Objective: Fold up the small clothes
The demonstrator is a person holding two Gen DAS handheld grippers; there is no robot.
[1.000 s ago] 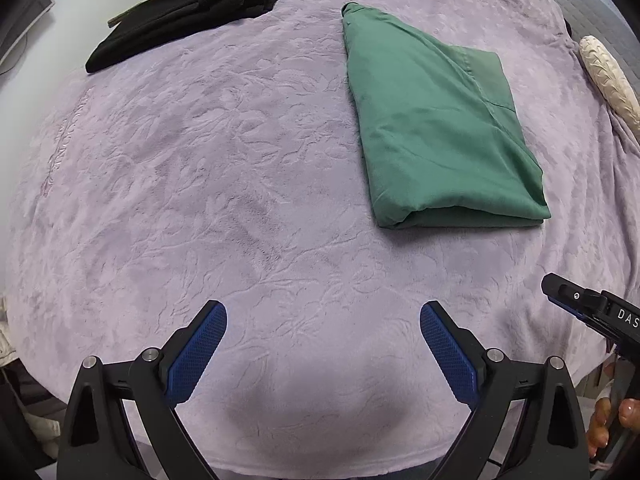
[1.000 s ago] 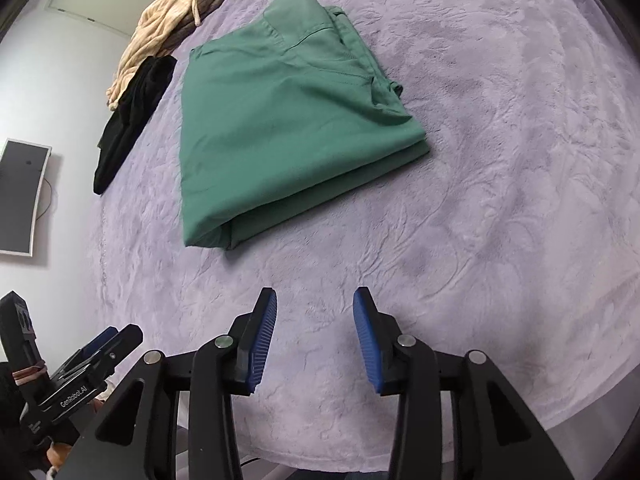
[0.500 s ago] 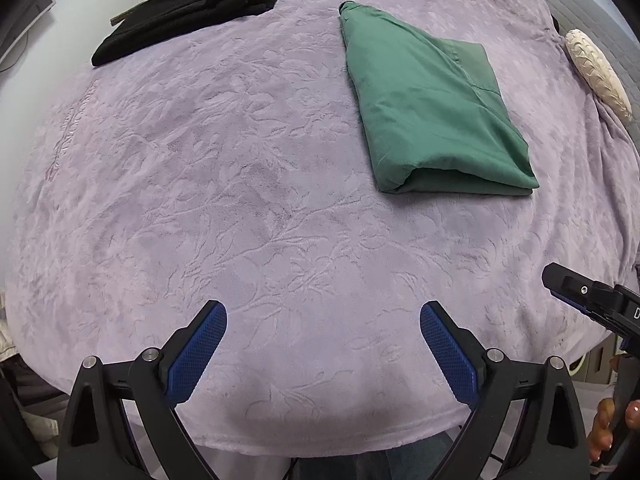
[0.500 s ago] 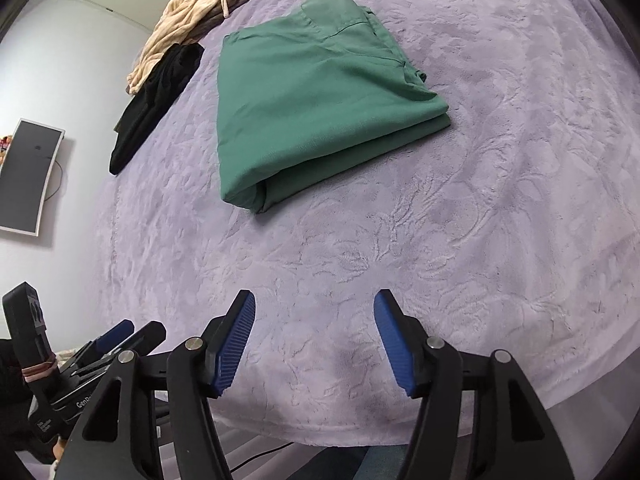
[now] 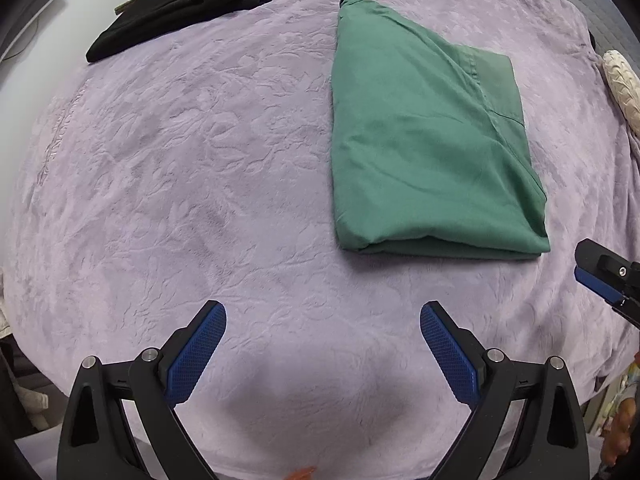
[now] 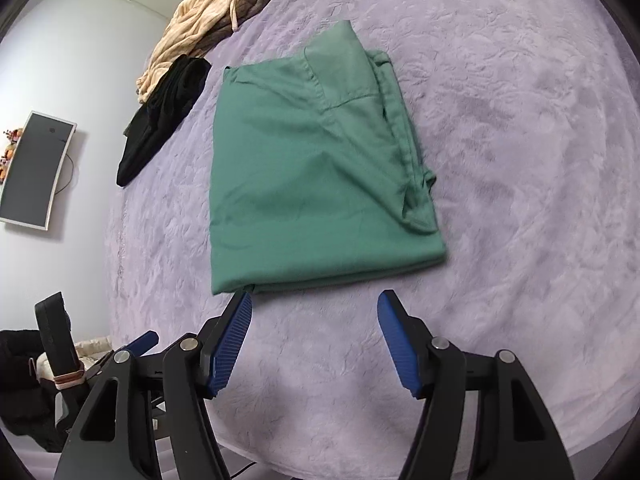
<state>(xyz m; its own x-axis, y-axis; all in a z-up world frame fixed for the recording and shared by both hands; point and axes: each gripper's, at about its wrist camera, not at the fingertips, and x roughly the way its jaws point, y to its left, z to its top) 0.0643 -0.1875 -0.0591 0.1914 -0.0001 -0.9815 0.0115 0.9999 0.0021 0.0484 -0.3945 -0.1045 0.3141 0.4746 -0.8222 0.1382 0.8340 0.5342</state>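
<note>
Here, I hover both tongs over the bed's lilac blanket (image 5: 168,168), where the green garment (image 5: 424,152) lies folded into a flat packet. My left tongs (image 5: 322,350) stand released and empty, well short of the garment's near edge. My right tongs (image 6: 314,338) are also spread with nothing between the pads, just before that same folded edge. To finish this step well, I judge I should pinch the thick fold at its two near corners together and lift evenly, so the layers do not slide apart. Beyond the green garment, a black garment (image 5: 188,4) and a beige heap (image 6: 208,20) wait at the far side; neither blocks my approach.
</note>
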